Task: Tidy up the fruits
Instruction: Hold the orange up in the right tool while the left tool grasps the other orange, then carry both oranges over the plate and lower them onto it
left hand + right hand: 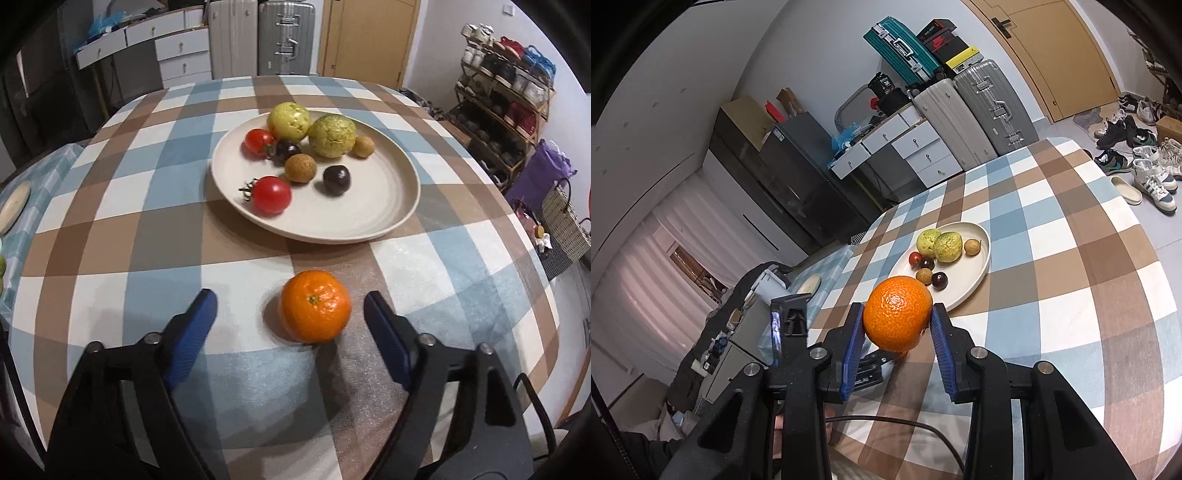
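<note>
Left tool (290, 310) spread apart around a table orange (314, 311); right tool (897, 325) clamped on another orange (897, 318).

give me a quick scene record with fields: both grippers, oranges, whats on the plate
left gripper: open, fingers either side of table orange, not touching it
table orange: on checked tablecloth, outside the plate
right gripper: shut on held orange, above the table
plate: two tomatoes, two green-yellow fruits, two dark fruits, two small brown fruits
</note>
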Motion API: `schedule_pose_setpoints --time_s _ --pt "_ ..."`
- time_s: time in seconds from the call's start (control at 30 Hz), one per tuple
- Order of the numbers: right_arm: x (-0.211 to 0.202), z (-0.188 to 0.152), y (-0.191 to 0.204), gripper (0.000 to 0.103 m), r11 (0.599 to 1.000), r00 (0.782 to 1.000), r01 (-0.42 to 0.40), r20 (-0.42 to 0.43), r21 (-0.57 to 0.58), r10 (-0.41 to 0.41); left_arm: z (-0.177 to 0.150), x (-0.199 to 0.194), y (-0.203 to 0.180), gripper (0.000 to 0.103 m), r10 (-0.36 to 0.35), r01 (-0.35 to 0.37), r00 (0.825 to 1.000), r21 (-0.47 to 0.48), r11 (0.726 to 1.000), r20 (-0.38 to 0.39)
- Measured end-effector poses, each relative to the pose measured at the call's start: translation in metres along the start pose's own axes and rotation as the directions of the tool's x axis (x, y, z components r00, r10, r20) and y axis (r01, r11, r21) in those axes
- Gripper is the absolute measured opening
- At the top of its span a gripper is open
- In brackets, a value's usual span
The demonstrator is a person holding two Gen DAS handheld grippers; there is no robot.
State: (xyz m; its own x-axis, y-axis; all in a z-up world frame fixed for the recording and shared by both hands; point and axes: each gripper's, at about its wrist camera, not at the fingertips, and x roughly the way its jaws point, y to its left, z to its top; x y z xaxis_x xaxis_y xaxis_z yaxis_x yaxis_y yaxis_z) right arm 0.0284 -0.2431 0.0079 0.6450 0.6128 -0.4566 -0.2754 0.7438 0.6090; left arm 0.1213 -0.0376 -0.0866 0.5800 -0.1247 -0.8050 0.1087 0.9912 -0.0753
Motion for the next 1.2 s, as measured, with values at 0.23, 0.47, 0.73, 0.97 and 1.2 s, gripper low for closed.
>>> schedule_pose_setpoints --time_s 0.23,0.47,0.73,0.97,1.2 --pt "0.001 0.0 0.0 0.037 1.0 1.0 -0.003 -0.005 -0.001 0.003 -0.001 0.005 -0.002 0.046 -0.04 0.04 0.999 0.014 0.999 -0.025" --pt "0.003 -0.001 -0.001 0.037 1.0 1.0 0.005 -0.015 0.006 -0.005 -0.002 0.002 -0.004 0.038 -0.067 0.067 0.997 0.021 0.998 -0.026" --pt "0.004 -0.002 0.0 0.037 1.0 1.0 0.006 -0.02 0.005 -0.006 -0.002 0.001 0.0 0.038 -0.087 0.086 0.996 -0.004 0.996 -0.033" --pt "0.008 -0.005 -0.001 0.037 1.0 0.999 0.015 -0.035 0.002 -0.015 -0.001 -0.008 0.003 0.038 -0.094 0.094 0.995 -0.016 0.995 -0.013" --pt "0.018 -0.008 0.0 0.037 1.0 0.998 0.022 -0.057 -0.001 -0.022 0.002 -0.032 0.009 0.038 -0.143 0.145 0.989 -0.045 0.988 0.036"
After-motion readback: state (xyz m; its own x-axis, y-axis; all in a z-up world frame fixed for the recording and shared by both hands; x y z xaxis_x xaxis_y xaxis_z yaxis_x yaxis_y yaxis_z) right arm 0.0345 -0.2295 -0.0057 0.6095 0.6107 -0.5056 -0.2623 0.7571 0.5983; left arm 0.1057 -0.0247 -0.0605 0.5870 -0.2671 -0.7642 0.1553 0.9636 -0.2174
